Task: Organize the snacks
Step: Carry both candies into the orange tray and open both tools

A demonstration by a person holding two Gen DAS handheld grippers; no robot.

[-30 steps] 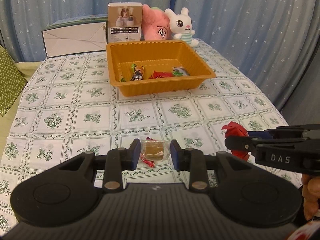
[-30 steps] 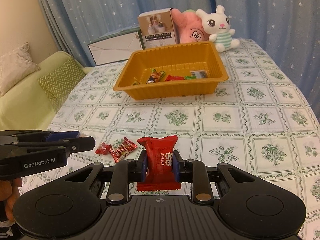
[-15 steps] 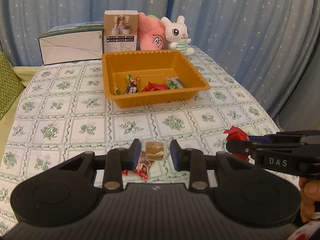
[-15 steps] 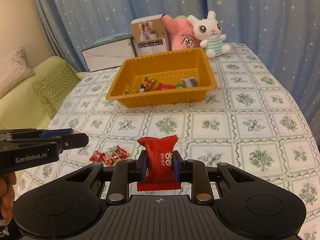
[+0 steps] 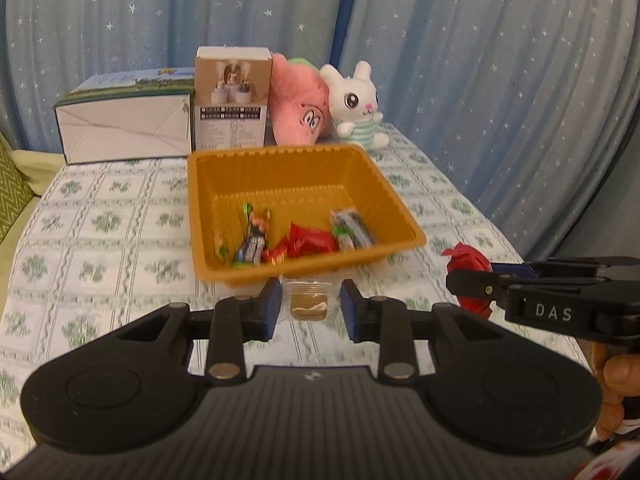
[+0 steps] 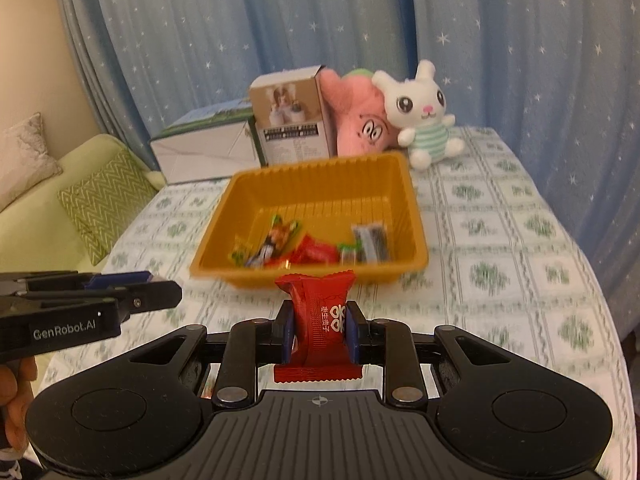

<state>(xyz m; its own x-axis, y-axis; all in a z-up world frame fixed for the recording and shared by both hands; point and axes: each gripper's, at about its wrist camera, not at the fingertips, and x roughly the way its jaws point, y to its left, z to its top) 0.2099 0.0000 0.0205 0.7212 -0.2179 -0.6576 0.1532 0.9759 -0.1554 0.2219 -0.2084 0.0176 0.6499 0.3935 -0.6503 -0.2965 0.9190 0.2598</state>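
Observation:
My left gripper (image 5: 308, 304) is shut on a clear-wrapped tan snack (image 5: 307, 300), held just short of the near wall of the orange tray (image 5: 308, 268). In the right wrist view my right gripper (image 6: 318, 332) is shut on a red snack packet (image 6: 320, 320), also raised in front of the orange tray (image 6: 256, 184). Several wrapped snacks (image 5: 308, 238) lie along the tray's near side. From the left wrist view the right gripper (image 5: 476, 280) shows at the right with the red packet (image 5: 468, 258). The left gripper's fingers (image 6: 156, 292) reach in from the left of the right wrist view.
Behind the tray stand a small printed box (image 5: 230, 96), a long white box (image 5: 124, 126), a pink plush (image 5: 298, 106) and a white bunny plush (image 5: 358, 106). Blue star curtains hang behind. A green sofa with cushions (image 6: 104, 196) lies left of the patterned tablecloth (image 6: 500, 248).
Both grippers have lifted and moved toward the tray with their snacks still held. The loose red candies on the cloth have dropped out of sight below the grippers.

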